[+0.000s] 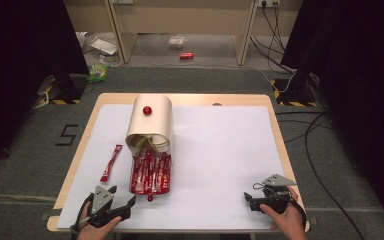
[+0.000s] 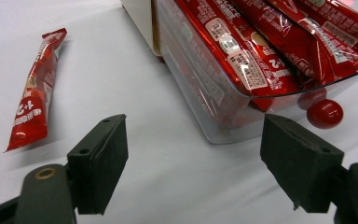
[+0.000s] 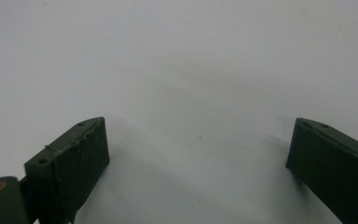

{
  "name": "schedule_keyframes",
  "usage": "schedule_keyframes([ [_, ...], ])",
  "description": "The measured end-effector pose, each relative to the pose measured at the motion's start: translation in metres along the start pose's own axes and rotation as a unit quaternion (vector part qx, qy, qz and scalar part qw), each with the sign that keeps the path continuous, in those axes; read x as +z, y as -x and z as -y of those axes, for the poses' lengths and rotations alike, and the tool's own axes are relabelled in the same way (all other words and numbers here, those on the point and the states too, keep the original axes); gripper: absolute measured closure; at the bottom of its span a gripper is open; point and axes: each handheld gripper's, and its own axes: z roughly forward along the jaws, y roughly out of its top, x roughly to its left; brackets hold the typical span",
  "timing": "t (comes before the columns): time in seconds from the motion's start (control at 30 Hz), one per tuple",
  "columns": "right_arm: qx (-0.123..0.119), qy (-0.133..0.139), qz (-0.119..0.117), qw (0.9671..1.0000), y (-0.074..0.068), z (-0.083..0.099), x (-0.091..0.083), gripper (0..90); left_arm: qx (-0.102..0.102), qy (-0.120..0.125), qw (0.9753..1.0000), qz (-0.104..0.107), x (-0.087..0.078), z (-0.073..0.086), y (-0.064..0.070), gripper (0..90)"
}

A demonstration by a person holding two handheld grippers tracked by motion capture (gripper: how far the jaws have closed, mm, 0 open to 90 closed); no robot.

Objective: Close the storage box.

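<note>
My left gripper (image 1: 121, 199) sits just in front of the clear drawer (image 1: 150, 191), at its near left corner, and its jaws stand wide apart with nothing between them. In the left gripper view the left gripper (image 2: 193, 140) looks straight at the drawer's (image 2: 205, 93) transparent front wall, with that wall just beyond my jaw tips and not touching them. The drawer is pulled out toward me from under a cream curved-top box (image 1: 150, 120), and it is packed with red sachets (image 1: 151, 172) lying lengthwise side by side. A small red knob (image 1: 150, 198) sticks out from the drawer's front, and in the left gripper view that knob (image 2: 325, 113) is just past my jaw on that side. One loose red sachet (image 1: 111, 163) lies flat on the white sheet (image 1: 220, 150) to the left of the drawer, apart from it and running roughly parallel to it; it shows at the left of the left gripper view too (image 2: 35, 91). Another red knob (image 1: 147, 110) sits on top of the box. My right gripper (image 1: 250, 200) rests well to the right of the drawer, near the front edge of the table (image 1: 277, 135), its jaws also spread open over bare white sheet (image 3: 177, 70), holding nothing.
</note>
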Motion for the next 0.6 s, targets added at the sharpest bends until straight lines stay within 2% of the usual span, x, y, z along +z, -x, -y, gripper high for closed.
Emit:
schedule_keyframes([
  [0.4,0.0,0.0,0.0,1.0,0.0,0.0,0.0,5.8,0.004,0.0,1.0,-0.002,0.0022,-0.0025,0.0017,18.5],
  [0.6,0.001,0.0,0.0,1.0,-0.0002,0.0,0.0,5.8,-0.001,0.016,0.9999,-0.002,0.0013,-0.0092,0.0004,18.6],
])
